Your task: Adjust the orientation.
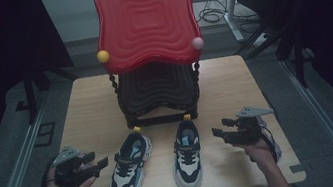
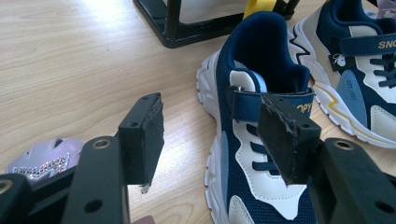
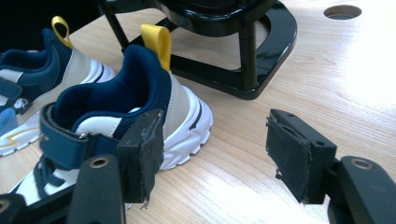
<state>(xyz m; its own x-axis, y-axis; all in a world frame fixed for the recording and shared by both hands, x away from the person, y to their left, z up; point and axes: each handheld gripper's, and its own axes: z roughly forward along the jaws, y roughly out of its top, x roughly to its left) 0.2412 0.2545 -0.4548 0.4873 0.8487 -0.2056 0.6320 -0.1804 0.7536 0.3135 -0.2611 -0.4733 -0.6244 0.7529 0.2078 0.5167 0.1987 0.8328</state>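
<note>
High view: a pair of shoes is set side by side on the table point(image 1: 233, 83), toes toward the person, heels near the black base of the red rack point(image 1: 145, 21). The left gripper point(image 1: 99, 166) is held just beside the left shoe point(image 1: 129, 166), jaws spread, nothing between them. The right gripper point(image 1: 222, 129) is held near the right shoe point(image 1: 187, 155), jaws also spread and empty. The step in hand is judged to be squaring up the pair; it is best done by nudging each shoe at the midsole, low, so it is slid, not tipped.

Left gripper view: the pads are seen wide apart with bare table between them. The left shoe point(image 2: 257, 140) lies just behind the right-hand pad point(image 2: 280, 137), its strap partly covered by it; contact cannot be told. A lilac sparkly item point(image 2: 44, 161) lies low at the left.

Right gripper view: the pads are apart, with only wood between them. The right shoe point(image 3: 116, 112) lies behind the left-hand pad point(image 3: 142, 154), outside the gap; touching cannot be confirmed.
</note>
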